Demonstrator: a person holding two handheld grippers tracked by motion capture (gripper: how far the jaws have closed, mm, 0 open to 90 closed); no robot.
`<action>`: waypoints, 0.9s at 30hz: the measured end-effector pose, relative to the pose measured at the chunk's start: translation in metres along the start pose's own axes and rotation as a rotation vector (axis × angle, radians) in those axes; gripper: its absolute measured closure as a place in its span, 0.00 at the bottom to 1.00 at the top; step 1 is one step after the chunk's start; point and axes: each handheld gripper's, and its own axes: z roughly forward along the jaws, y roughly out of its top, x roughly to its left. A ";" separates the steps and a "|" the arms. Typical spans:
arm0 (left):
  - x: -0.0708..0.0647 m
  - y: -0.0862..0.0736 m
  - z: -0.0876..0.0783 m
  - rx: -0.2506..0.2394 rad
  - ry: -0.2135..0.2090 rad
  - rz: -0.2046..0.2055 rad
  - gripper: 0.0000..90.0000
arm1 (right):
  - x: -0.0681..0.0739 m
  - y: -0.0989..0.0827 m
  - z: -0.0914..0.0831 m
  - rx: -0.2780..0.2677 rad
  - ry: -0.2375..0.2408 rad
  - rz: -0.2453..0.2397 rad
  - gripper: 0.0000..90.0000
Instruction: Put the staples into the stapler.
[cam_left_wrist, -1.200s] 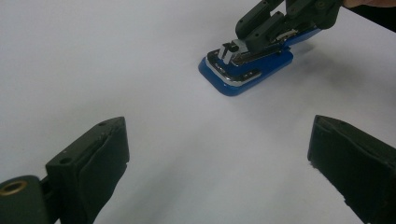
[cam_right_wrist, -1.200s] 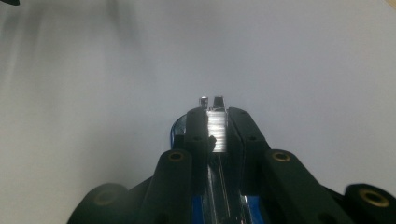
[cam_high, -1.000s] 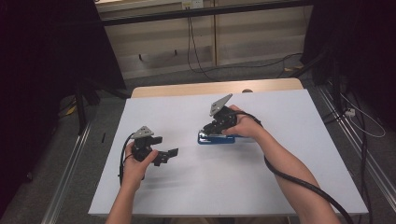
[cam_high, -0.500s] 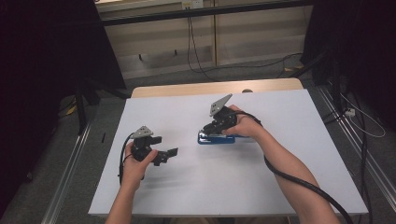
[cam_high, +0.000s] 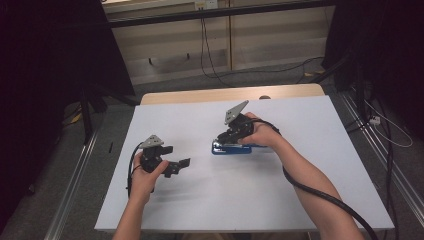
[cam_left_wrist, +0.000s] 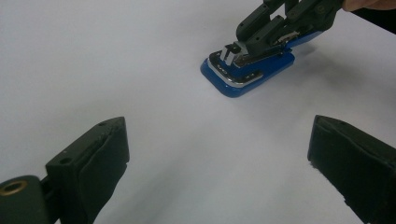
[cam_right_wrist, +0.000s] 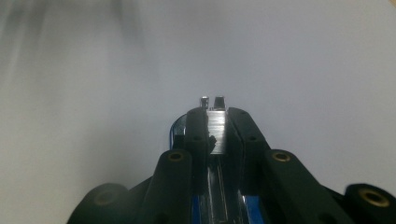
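Clamping its jaws on the metal top arm of the blue-and-chrome stapler (cam_high: 231, 148) lying mid-table, the right gripper (cam_high: 225, 140) has its hold made, lift or press yet to come, while the left gripper (cam_high: 181, 165) waits wide open and empty at near left, the stapler's rear hidden behind the right hand.
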 end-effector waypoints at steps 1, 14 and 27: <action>0.000 0.000 0.000 0.000 0.000 0.000 0.06 | 0.000 0.000 0.000 -0.001 0.001 0.000 0.88; 0.000 0.000 0.000 -0.008 0.001 -0.005 0.06 | -0.001 0.001 0.000 -0.006 0.006 -0.005 0.88; 0.000 0.000 0.001 -0.009 0.000 -0.010 0.06 | -0.001 -0.001 0.000 -0.002 0.010 -0.007 0.88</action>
